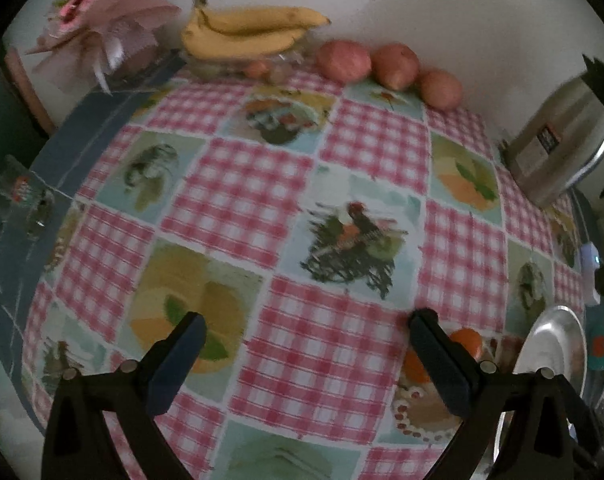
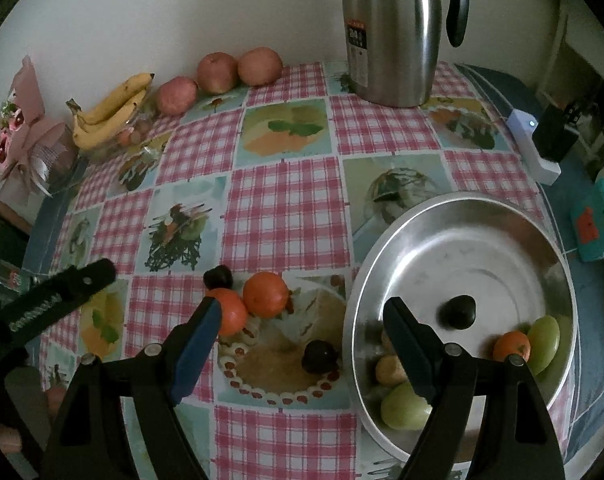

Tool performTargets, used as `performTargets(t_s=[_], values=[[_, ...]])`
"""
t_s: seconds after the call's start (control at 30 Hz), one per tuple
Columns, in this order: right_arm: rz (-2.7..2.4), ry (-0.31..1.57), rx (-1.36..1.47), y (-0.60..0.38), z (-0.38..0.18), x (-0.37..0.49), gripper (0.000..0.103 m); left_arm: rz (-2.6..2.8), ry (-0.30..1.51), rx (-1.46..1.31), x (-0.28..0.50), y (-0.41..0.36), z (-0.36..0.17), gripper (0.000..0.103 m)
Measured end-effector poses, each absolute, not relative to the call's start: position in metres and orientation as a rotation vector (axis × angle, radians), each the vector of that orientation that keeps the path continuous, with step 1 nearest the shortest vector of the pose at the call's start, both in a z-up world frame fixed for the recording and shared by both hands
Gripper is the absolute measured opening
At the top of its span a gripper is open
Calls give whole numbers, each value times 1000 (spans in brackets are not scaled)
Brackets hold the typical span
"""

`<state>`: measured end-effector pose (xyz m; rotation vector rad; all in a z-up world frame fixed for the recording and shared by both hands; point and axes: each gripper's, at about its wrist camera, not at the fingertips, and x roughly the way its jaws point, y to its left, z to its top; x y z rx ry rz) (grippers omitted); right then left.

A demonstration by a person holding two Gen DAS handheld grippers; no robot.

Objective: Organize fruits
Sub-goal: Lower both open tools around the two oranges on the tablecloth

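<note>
The table, covered in a pink-checked cloth with printed food squares [image 2: 285, 216], ran back to a pale wall, and its far edge was lined with things: a bunch of yellow bananas [image 2: 109, 112] on a clear glass dish at the left, three reddish apples [image 2: 217, 72] in a row beside it against the wall, and a tall steel jug with a black handle [image 2: 390, 32] further right. The middle of the cloth lay bare, leaving broad open room between that back row and the near fruit. The right gripper [image 2: 306, 344] hung above the near part of the table with its blue-padded fingers [image 2: 197, 344] spread wide and nothing between them. Below it, on the cloth, sat two orange tangerines [image 2: 265, 294] touching each other, one small dark fruit [image 2: 218, 276] just behind them and another dark fruit [image 2: 320, 356] nearer, close to the rim of the round metal basin [image 2: 462, 216]. The basin stood at the right side near the table's edge, holding one dark fruit, one tangerine, two green fruits and a yellowish one, part hidden by the gripper's finger. The left gripper [image 1: 306, 356] was likewise wide open and empty, over a checked square at the left, with free cloth all round it. A pink wrapped bouquet [image 2: 25, 132] stood at the far left corner.
</note>
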<state>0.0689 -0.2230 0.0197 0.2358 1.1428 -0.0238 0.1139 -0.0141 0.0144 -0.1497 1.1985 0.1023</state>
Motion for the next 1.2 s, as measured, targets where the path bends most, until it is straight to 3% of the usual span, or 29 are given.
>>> performTargets(t_s=[0.2, 0.63, 0.8, 1.03, 1.2], values=[[13, 1157, 337, -231, 13, 65, 83, 44, 1250, -142, 113, -30, 4, 103], [40, 1201, 250, -211, 5, 65, 83, 35, 1310, -245, 113, -23, -10, 103], [33, 1217, 257, -212, 0, 65, 78, 11, 1345, -288, 114, -27, -21, 101], [17, 1174, 297, -220, 0, 70, 71, -68, 1345, -382, 118, -36, -28, 90], [23, 1144, 312, -221, -3, 77, 60, -83, 1343, -419, 122, -37, -32, 88]])
